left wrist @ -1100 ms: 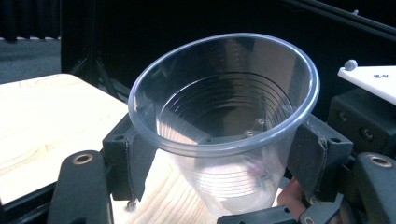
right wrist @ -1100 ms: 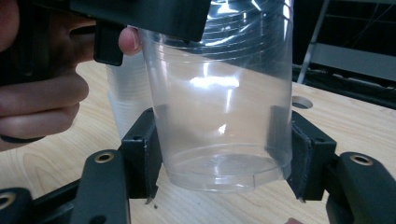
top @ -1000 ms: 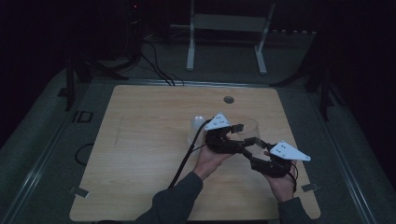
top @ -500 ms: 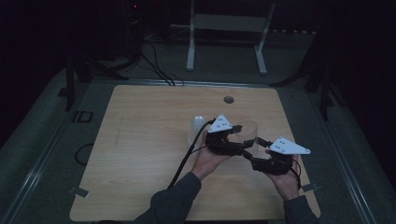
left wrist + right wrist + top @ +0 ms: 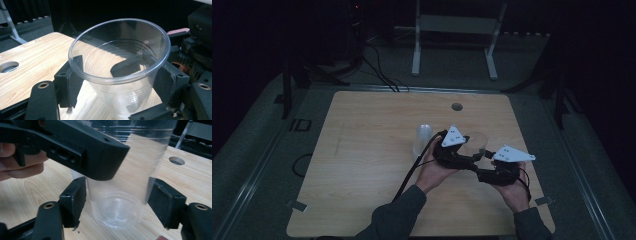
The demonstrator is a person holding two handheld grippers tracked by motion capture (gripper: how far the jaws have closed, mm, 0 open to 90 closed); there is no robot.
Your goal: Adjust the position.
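Since the earlier frame the right tongs (image 5: 486, 154) had drawn in to the cup from the right, and their jaws had just been closing around its lower part. On the wooden tabletop (image 5: 362, 165), right of centre and nearer the person's edge, the clear plastic cup (image 5: 475, 142) was held up between both tools, its long axis close to upright, mouth up and base down. In the left gripper view the left tongs (image 5: 120, 75) clasped the cup (image 5: 120, 67) just under its rim, a pad pressed to each side of the wall. In the right gripper view the right tongs (image 5: 117, 202) stood to either side of the cup (image 5: 125, 195) near its base, the left pad at the wall, the right pad close beside it; whether they pressed it could not be told. It was a see-through tapered tumbler, wider at the rolled rim, with fine ribs ringing the wall and a round, ridged bottom. A second, whitish cup (image 5: 422, 139) stood just left of the left tongs.
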